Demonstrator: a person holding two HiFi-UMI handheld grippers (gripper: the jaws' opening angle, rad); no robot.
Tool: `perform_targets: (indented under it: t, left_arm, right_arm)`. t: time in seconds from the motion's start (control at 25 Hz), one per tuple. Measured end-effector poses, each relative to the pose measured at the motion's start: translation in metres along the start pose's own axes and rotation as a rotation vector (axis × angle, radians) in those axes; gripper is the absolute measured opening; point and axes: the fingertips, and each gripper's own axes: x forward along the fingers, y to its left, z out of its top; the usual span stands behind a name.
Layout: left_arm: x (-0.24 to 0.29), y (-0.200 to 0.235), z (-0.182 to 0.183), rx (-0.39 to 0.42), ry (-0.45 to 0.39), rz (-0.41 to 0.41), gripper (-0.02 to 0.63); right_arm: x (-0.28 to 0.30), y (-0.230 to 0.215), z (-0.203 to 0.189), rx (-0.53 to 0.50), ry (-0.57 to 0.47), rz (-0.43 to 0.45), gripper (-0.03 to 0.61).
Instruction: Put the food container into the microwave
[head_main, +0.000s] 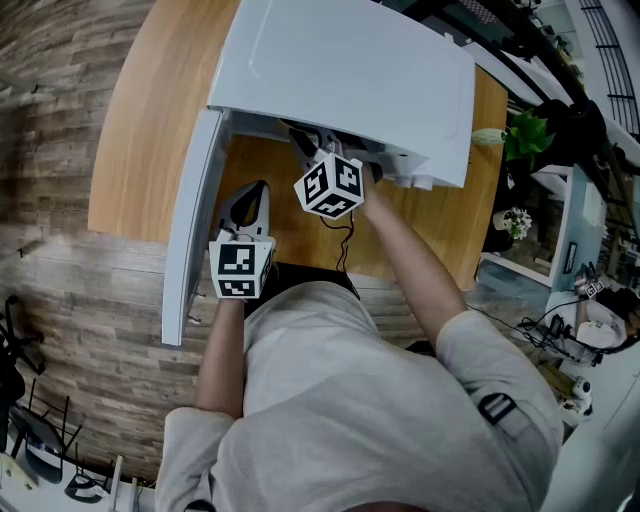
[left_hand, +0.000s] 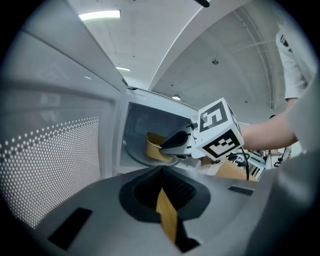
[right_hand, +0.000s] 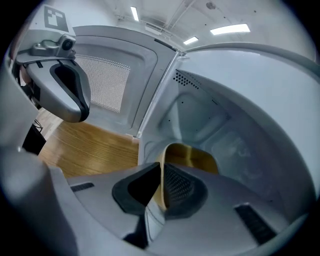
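Note:
The white microwave (head_main: 340, 70) stands on a wooden table (head_main: 150, 120) with its door (head_main: 190, 230) swung open to the left. Inside the cavity sits the tan food container (right_hand: 192, 157), a round paper bowl (left_hand: 156, 146) on the turntable. My right gripper (right_hand: 161, 187) reaches into the cavity and is shut on the bowl's near rim, the wall pinched between its pads. My left gripper (head_main: 248, 205) hovers outside, just in front of the open door (left_hand: 50, 150), jaws shut with only a thin sliver of table showing between them and nothing held.
The door's perforated window (right_hand: 107, 82) stands close on the left of both grippers. The cavity's white walls (right_hand: 240, 125) curve round the bowl. A green plant (head_main: 525, 135) and a cluttered desk (head_main: 560, 320) lie right of the table; wooden floor (head_main: 60, 300) on the left.

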Motion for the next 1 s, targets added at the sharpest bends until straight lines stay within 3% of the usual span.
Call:
perform_targets:
  t: [0.8,1.0]
  left_arm:
    - [-0.004,0.004,-0.003,0.011,0.019,0.005,0.012]
    - [-0.004,0.005,-0.006,0.011,0.026,0.0,0.012]
  right_arm:
    - [0.015,-0.009,-0.003,0.082,0.013,-0.056,0.035]
    - [0.014,-0.01,0.0,0.157,-0.022,-0.052,0.082]
